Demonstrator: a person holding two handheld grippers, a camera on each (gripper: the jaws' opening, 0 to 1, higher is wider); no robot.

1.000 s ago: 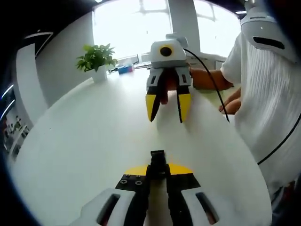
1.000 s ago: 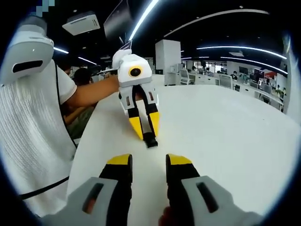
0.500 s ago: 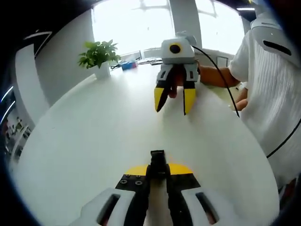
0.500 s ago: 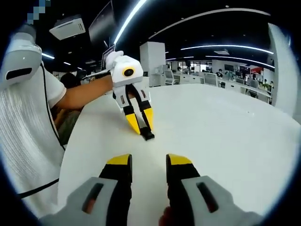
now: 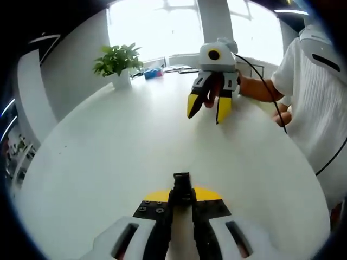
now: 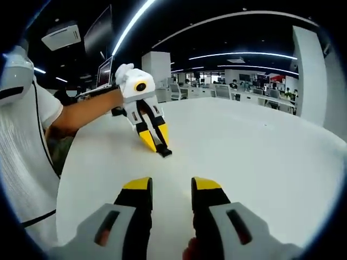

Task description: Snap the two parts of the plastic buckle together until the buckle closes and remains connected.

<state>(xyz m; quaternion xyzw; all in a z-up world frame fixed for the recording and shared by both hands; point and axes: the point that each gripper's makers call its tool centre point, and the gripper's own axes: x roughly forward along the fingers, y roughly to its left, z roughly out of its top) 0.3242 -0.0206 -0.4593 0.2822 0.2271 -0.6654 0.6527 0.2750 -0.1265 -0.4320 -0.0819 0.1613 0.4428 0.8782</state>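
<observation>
The left claw (image 5: 182, 196) is squeezed tight on the black buckle (image 5: 182, 187), low over the white surface (image 5: 108, 162). The right claw (image 6: 170, 185) is spread wide with nothing in it, far from the buckle, toward the potted plant (image 5: 116, 64).

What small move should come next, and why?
Probably set the buckle down on the table and open the left hand-held gripper. It is shut on the buckle, which looks like one black piece, while the right hand-held gripper is open, empty and well away.
</observation>
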